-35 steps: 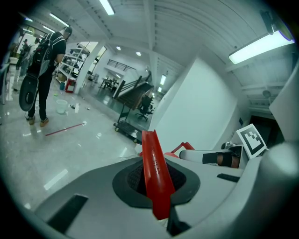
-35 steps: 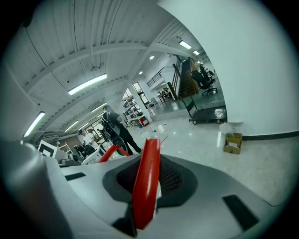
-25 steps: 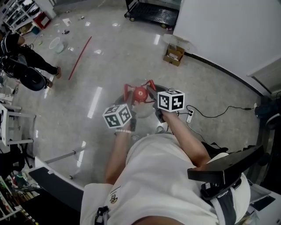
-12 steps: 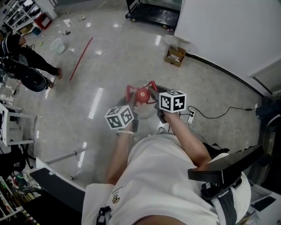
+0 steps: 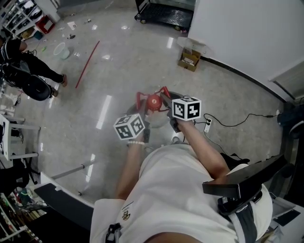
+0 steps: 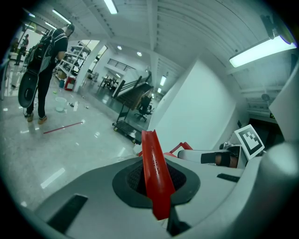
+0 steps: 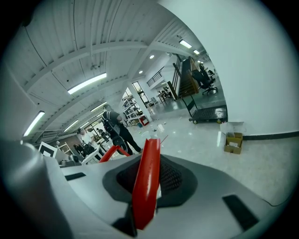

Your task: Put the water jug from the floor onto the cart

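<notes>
Two grippers flank the water jug (image 5: 158,121) in the head view. The left gripper (image 5: 139,98) and right gripper (image 5: 164,93) sit either side of its red cap (image 5: 152,101), just ahead of the person's torso. Can't tell if it's off the floor (image 5: 95,85). The cart (image 5: 165,14) is well apart, by the wall.

Left gripper view: jaws together, nothing between them.

Right gripper view: jaws all but together, with a pale sliver at the slit that I can't identify.

Looks like the pickup step. The next move needs a firm two-sided hold, then lift and carry to the cart.
</notes>
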Tool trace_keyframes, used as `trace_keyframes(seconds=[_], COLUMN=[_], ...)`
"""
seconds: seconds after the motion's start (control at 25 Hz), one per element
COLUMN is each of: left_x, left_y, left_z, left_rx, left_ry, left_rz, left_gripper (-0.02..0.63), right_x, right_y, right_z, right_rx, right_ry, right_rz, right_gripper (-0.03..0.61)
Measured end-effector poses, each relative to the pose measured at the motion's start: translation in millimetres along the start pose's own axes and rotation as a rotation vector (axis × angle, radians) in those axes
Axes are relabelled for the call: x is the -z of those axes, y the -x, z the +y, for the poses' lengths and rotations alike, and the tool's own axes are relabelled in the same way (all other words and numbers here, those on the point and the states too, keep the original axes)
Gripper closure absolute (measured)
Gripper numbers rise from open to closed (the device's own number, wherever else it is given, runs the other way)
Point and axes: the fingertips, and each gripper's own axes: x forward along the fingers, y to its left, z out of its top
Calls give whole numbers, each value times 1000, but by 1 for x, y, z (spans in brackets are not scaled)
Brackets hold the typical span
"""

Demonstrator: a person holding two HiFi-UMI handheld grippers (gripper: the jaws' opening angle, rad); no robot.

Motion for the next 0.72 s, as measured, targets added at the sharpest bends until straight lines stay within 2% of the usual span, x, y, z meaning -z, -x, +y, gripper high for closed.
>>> trace_keyframes(seconds=[0.72], left_x=[-10], left_y=[17], left_z=[23], left_rx=[23], left_ry=[-18], left_rz=[8], left_gripper=[600], right_x=[1], right_y=[-15], right_z=[25], right_rx=[25], right_ry=[0], right_rz=[-38], right_gripper=[509])
